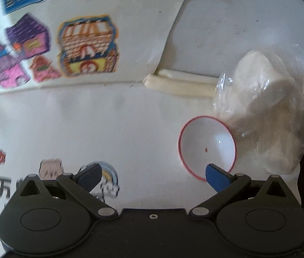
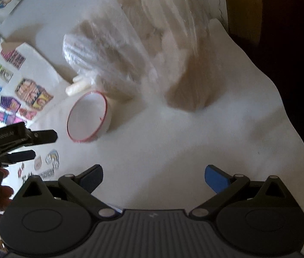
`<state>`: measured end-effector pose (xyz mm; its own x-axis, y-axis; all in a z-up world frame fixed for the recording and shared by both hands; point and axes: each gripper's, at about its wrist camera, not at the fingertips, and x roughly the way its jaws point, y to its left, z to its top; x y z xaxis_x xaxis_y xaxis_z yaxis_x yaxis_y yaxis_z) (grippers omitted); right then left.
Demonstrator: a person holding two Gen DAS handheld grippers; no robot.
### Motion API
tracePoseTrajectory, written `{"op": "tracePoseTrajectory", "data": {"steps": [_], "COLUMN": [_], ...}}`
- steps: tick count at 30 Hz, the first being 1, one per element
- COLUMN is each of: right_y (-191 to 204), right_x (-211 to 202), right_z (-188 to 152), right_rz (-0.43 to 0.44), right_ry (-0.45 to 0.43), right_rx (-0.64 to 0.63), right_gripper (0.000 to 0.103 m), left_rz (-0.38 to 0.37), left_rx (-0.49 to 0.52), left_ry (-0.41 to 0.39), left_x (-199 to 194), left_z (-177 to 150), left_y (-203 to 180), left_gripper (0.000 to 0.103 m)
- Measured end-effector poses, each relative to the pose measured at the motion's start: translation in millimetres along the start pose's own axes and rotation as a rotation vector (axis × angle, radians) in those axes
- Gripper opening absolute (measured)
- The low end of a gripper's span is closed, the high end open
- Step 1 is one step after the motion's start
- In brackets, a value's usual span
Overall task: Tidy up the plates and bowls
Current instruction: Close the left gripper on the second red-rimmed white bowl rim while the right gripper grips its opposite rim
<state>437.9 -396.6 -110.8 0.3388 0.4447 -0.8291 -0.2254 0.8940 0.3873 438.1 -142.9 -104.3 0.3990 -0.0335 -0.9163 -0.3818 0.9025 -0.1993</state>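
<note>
A red-rimmed bowl (image 2: 88, 116) is set near the bench's (image 2: 194, 142) far edge, against a plastic bag (image 2: 143, 49). Bare surface is seen toward the right edge. Both jaws are spread wide, nothing held.

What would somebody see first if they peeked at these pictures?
Probably the white bowl with the red rim, sitting on the white tablecloth right beside a crinkly clear plastic bag of pale stuff. Then the bright cartoon houses printed on the sheet behind, and the left claw hanging open near the bowl.
</note>
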Motion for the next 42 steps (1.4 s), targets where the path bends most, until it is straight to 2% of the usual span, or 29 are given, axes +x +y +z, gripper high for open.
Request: {"op": "tracePoseTrajectory", "data": {"steps": [6,10,13,20,23,26,32,35,40,42], "right_y": [21.1,29.6,33.2,42.1,47.2,51.9,59.2,59.3,60.0,61.6], "right_x": [13.0,23.4,30.7,47.2,53.4,59.7,67.3,68.2,69.3,71.5], "right_z": [18.7,29.9,36.4,43.0,43.5,44.2,47.3,48.9,50.3,51.0], "right_rz": [0.013,0.008,0.001,-0.008,-0.003,0.000,-0.001,0.000,0.010,0.018], "right_ry": [-0.017,-0.018,-0.009,0.000,-0.001,0.004,0.013,0.016,0.017,0.022], "right_rx": [-0.028,0.020,0.078,0.071,0.053,0.041,0.021,0.020,0.010,0.006], "right_gripper": [0.103,0.103,0.103,0.102,0.095,0.083,0.075,0.067,0.057,0.051], "left_rz": [0.005,0.036,0.033,0.034,0.034,0.032,0.059,0.055,0.043,0.042], "left_rx": [0.082,0.132,0.141,0.159,0.177,0.189,0.196,0.196,0.219,0.219], "left_ry": [0.013,0.038,0.038,0.047,0.054,0.066,0.067,0.066,0.059,0.062], "left_x": [16.5,25.3,27.3,33.8,36.6,39.7,40.9,39.8,41.6,44.6], "left_z": [17.1,21.2,20.8,25.7,27.0,27.5,26.5,26.2,26.4,25.3], "left_y": [-9.6,-13.4,-13.4,-10.4,-14.5,-17.9,-21.6,-21.2,-25.1,-24.4], "left_gripper": [0.102,0.102,0.102,0.102,0.102,0.102,0.102,0.101,0.091,0.083]}}
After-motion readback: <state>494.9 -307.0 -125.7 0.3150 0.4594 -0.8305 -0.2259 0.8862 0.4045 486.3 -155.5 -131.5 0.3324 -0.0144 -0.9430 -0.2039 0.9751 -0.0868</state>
